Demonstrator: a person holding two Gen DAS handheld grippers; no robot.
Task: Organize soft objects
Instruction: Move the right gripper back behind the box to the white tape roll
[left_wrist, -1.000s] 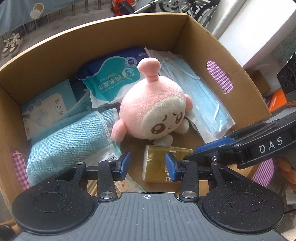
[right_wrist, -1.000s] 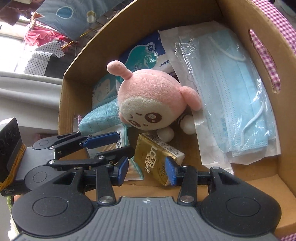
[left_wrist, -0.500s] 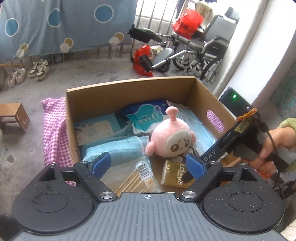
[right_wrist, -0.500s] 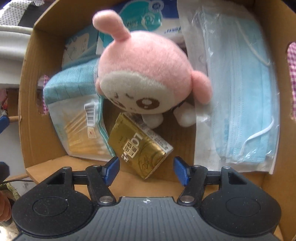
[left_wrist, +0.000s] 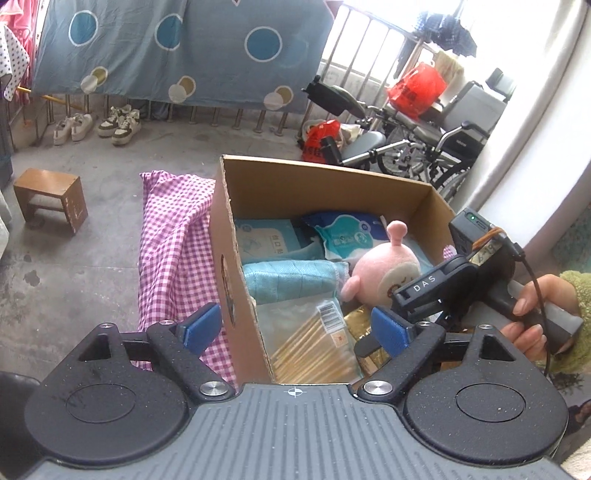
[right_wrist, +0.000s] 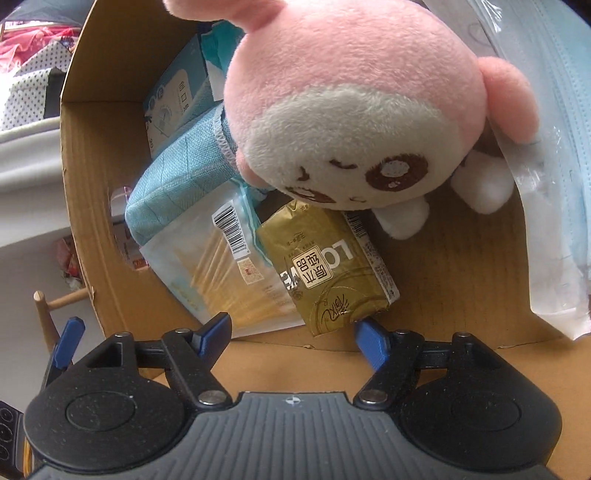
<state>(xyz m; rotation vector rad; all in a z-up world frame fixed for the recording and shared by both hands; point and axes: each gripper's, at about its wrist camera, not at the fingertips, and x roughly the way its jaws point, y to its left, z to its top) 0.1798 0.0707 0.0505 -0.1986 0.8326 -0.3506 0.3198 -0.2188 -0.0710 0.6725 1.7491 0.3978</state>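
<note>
A cardboard box (left_wrist: 325, 181) holds a pink plush toy (right_wrist: 354, 107), a gold tissue pack (right_wrist: 328, 266), a folded teal cloth (right_wrist: 177, 177), a clear bag of wooden sticks (right_wrist: 225, 273), face masks in plastic (right_wrist: 554, 155) and wet-wipe packs (left_wrist: 343, 236). My right gripper (right_wrist: 291, 332) is open and empty, low inside the box, its fingertips either side of the gold pack's near end. My left gripper (left_wrist: 295, 328) is open and empty, pulled back above the box's near left corner. The plush (left_wrist: 384, 273) shows there too, behind the right gripper's body (left_wrist: 443, 288).
The box stands on a pink checked cloth (left_wrist: 173, 236). A wooden stool (left_wrist: 48, 199), shoes (left_wrist: 96, 125), a wheelchair (left_wrist: 417, 140) and a hanging blue sheet (left_wrist: 177, 48) lie beyond. The box wall (right_wrist: 92, 184) is close on the right gripper's left.
My left gripper has opened wide and drawn back up out of the box. My right gripper has opened and moved deeper in, close to the gold pack and plush.
</note>
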